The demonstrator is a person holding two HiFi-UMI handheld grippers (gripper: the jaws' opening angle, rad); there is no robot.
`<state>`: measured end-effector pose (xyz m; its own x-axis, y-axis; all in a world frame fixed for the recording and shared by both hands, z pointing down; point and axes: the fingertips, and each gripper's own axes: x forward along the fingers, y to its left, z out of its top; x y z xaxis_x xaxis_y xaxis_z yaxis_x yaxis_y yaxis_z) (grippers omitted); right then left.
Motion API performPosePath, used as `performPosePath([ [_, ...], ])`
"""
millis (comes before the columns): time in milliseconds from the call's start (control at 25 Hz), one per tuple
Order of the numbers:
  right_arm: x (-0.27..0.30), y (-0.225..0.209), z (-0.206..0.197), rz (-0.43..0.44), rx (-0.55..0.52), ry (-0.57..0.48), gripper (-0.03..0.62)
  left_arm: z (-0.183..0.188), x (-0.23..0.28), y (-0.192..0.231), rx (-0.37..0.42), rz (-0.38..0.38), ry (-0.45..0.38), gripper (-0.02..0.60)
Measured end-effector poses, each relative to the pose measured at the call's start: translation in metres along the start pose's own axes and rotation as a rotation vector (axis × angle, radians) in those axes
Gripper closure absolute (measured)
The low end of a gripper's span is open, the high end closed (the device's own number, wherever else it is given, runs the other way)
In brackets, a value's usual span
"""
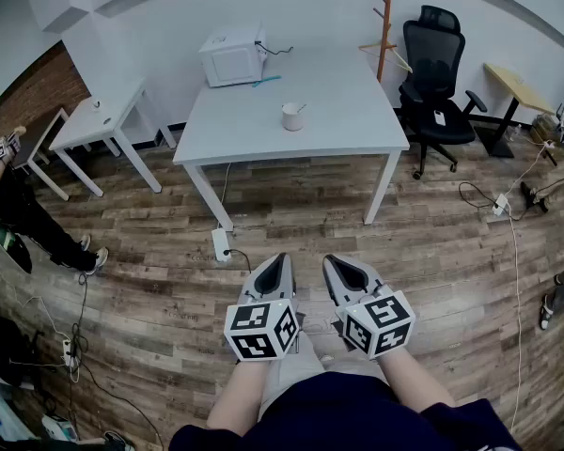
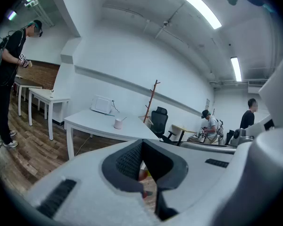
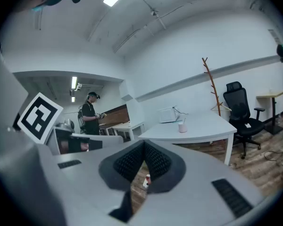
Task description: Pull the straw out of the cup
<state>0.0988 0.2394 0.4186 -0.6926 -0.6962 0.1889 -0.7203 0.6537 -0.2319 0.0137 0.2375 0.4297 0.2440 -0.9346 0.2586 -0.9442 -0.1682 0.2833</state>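
Note:
A white cup (image 1: 292, 116) stands near the middle of the white table (image 1: 348, 130) far across the room, with a thin straw (image 1: 302, 108) leaning out of it to the right. The cup shows small in the left gripper view (image 2: 117, 123) and the right gripper view (image 3: 182, 127). Both grippers hang side by side over the wooden floor, well short of the table. My left gripper (image 1: 275, 259) (image 2: 142, 142) is shut with nothing in it. My right gripper (image 1: 336, 261) (image 3: 144, 144) is shut and empty too.
A white box-shaped appliance (image 1: 233, 56) sits at the table's back left. A black office chair (image 1: 437, 73) and a wooden coat stand (image 1: 385, 12) are to the table's right, a small white table (image 1: 99, 120) and a person (image 1: 9, 195) to its left. A power strip (image 1: 220, 243) and cables lie on the floor.

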Motion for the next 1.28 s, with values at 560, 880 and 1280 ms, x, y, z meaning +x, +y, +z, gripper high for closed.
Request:
performPosePath([
  [560,-0.008,-0.014,0.001,0.004,-0.009,-0.011,0.565,-0.008,0.008,-0.017,0.027,0.0,0.022,0.569],
  [880,-0.007,-0.021,0.004,0.025,0.012,-0.022,0.563,-0.008,0.013,-0.022,0.02,0.006,0.013,0.569],
  [1280,0.022,-0.044,0.013,0.011,0.005,-0.019,0.563,0.002,0.054,-0.012,0.042,-0.003,0.026,0.569],
])
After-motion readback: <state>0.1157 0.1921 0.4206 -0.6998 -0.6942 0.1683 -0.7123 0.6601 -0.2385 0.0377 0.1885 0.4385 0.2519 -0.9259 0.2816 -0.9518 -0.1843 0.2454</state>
